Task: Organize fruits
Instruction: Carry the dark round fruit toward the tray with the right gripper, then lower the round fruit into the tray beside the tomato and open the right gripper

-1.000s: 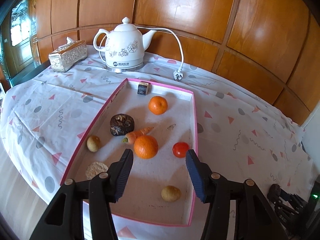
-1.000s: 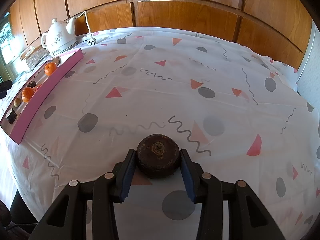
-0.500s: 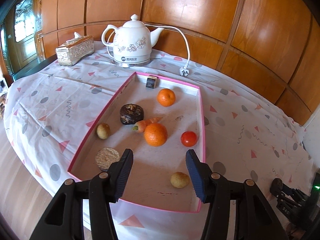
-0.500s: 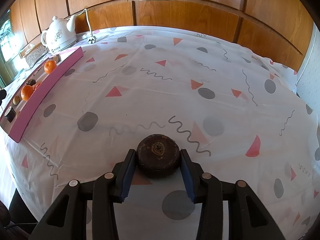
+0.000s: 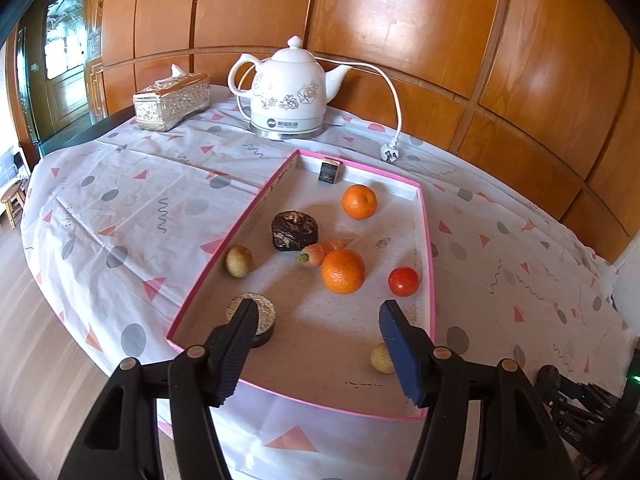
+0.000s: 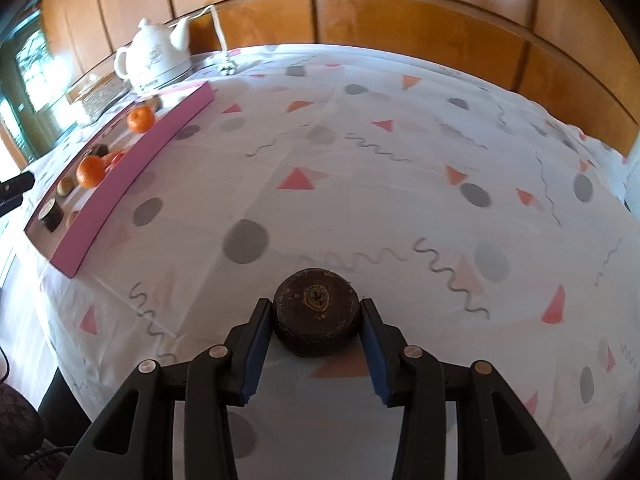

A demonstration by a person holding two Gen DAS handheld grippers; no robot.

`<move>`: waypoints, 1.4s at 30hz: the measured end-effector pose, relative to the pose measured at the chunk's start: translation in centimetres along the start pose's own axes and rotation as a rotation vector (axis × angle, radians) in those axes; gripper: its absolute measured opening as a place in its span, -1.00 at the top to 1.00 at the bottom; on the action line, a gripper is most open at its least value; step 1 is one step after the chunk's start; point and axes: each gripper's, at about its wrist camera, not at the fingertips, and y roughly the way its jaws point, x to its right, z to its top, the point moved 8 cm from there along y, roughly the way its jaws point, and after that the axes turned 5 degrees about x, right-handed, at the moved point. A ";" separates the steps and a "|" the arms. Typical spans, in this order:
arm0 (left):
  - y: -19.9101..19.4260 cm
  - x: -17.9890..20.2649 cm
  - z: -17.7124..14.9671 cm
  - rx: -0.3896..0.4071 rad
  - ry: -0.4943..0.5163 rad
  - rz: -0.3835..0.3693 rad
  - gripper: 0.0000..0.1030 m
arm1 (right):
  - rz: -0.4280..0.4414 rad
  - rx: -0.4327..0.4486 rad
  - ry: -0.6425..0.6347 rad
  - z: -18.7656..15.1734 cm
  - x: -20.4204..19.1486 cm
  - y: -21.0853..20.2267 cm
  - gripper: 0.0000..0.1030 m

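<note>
In the left wrist view a pink-rimmed tray [image 5: 428, 240] holds two oranges [image 5: 343, 271] [image 5: 359, 201], a red tomato [image 5: 404, 281], a small carrot [image 5: 320, 251], a dark brown cake [image 5: 295, 230], a round tan biscuit [image 5: 260, 312] and two small yellowish fruits [image 5: 239, 261] [image 5: 382, 358]. My left gripper [image 5: 318, 344] is open and empty above the tray's near end. In the right wrist view my right gripper [image 6: 316, 334] is shut on a dark round puck-shaped fruit [image 6: 316, 314] just above the tablecloth. The tray [image 6: 120, 184] lies far to its left.
A white electric kettle [image 5: 286, 92] with a loose cord and plug [image 5: 390, 154] stands behind the tray. A silver tissue box [image 5: 172, 101] sits at the back left. A small dark cube [image 5: 330, 171] is in the tray's far corner. The patterned tablecloth [image 6: 400, 184] drapes over the table edge.
My left gripper has pulled back and lowered, so the tray looks farther and the kettle higher. My right gripper has swung slightly right and forward, still holding the dark fruit.
</note>
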 end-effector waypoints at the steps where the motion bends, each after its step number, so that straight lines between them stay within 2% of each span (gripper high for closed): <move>1: -0.1 -0.2 0.0 0.002 -0.006 0.001 -0.23 | 0.002 -0.004 -0.009 0.1 -0.2 0.1 0.15; 18: -0.6 -3.9 -0.5 -0.008 -0.090 0.037 -0.28 | 0.111 -0.028 -0.105 2.4 -5.5 1.3 0.15; 27: -0.5 -4.5 -0.7 -0.012 -0.100 0.049 -0.28 | 0.202 -0.015 -0.120 4.6 -8.5 0.9 0.15; 34: -0.6 -5.3 -0.5 -0.002 -0.111 0.068 -0.28 | 0.282 0.024 -0.172 7.8 -12.3 0.1 0.15; 42: -0.5 -5.8 -0.5 -0.003 -0.113 0.076 -0.28 | 0.328 0.083 -0.247 12.0 -16.9 0.0 0.15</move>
